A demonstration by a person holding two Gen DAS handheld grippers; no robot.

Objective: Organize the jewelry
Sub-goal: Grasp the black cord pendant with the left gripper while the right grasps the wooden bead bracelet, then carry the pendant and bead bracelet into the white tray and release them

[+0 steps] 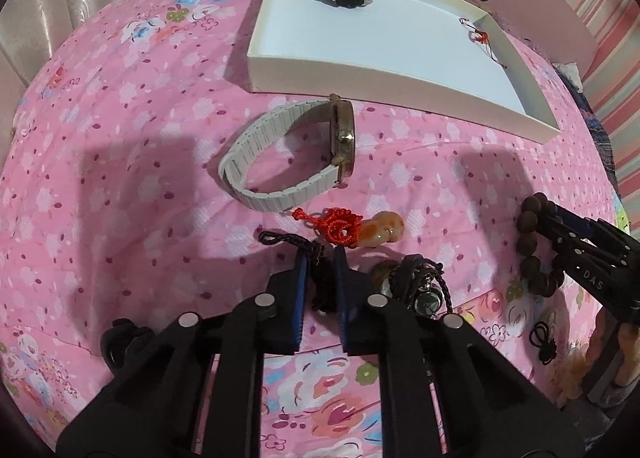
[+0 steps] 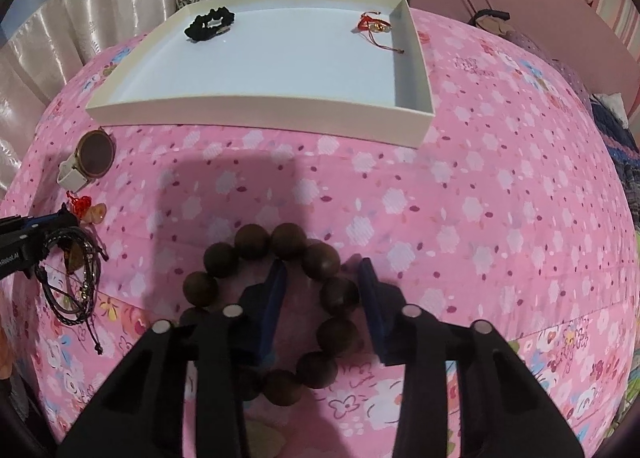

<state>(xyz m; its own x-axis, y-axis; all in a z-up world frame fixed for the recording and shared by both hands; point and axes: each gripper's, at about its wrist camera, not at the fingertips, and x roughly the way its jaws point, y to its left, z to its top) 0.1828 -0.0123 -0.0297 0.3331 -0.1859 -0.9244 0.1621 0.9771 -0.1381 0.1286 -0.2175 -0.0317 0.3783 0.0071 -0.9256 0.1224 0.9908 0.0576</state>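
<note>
White tray [image 2: 256, 114] holds two pieces: one black scrunchie [image 2: 210, 23], one red bracelet [image 2: 374, 25]. Left gripper [image 1: 320, 258] jaws pinch a black cord [image 1: 316, 254]; right gripper [image 2: 324, 278] jaws straddle one wooden bead bracelet [image 2: 320, 254], open. One watch [image 1: 292, 154] lies beside the tray's edge.

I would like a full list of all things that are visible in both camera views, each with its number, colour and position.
tray: one, white, at far side of the bed
hair scrunchie: one, black, in tray, far left corner
red cord bracelet: one, red, in tray, far right corner
wristwatch: one, white strap, on bedsheet before the tray
orange pendant: one, with red knot, near the watch
cord bracelets: a bundle, black, beside left gripper
wooden bead bracelet: one, dark brown, around one right finger
bedsheet: one, pink floral
left gripper: closed on a black cord
right gripper: open
</note>
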